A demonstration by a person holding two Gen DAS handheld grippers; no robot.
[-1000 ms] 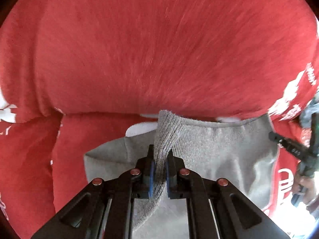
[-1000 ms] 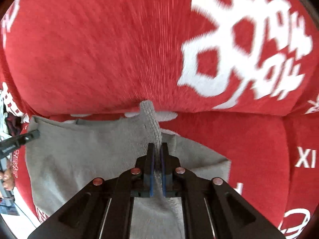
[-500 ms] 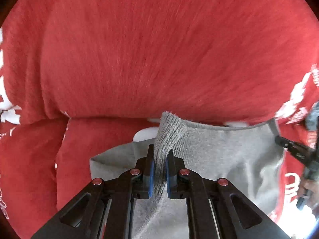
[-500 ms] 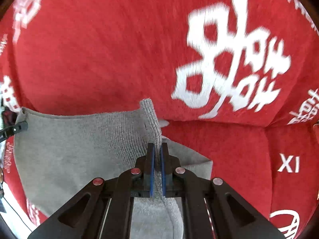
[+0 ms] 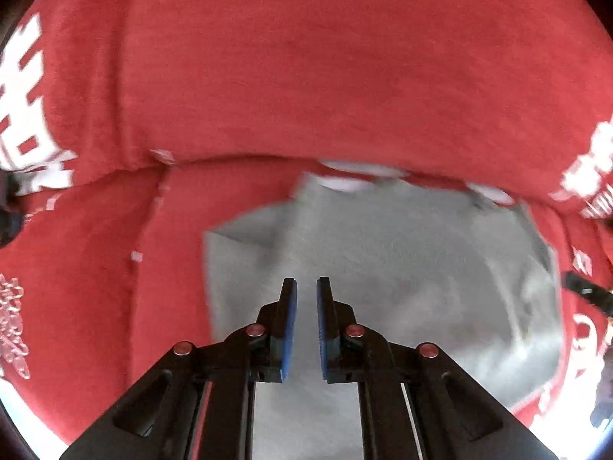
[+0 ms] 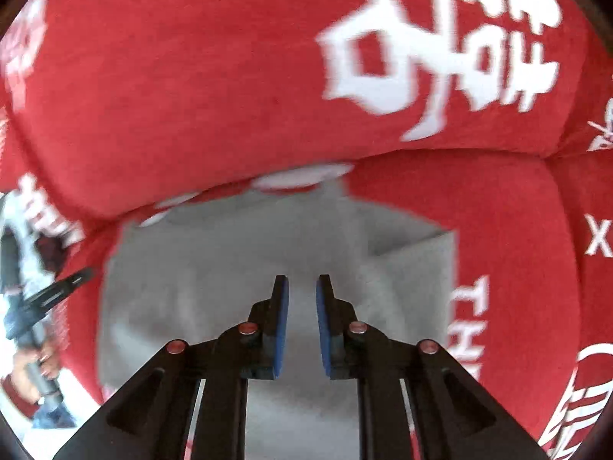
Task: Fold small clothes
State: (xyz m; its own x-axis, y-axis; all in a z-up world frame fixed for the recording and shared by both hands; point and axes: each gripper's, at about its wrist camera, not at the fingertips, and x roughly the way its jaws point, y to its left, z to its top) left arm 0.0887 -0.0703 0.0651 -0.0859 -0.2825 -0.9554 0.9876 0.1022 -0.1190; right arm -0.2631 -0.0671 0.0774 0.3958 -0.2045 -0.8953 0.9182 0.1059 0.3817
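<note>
Both of your tools have let go since half a second ago: each was pinching a raised ridge of the grey cloth, and now the fabric has dropped out from between the pads. Your left tool stands with its blue-padded fingers a little apart and nothing between them, hovering above the cloth. Your right tool is the same, parted and holding nothing, with the cloth spread below it. The cloth lies on a red cushion seat, its far edge close to the crease where the seat meets the red backrest. A folded corner shows on the cloth's left side in the left view and on its right side in the right view. The backrest carries large white printed characters. At the left edge of the right view, your left hand grips its tool's handle. Both views are motion-blurred.
</note>
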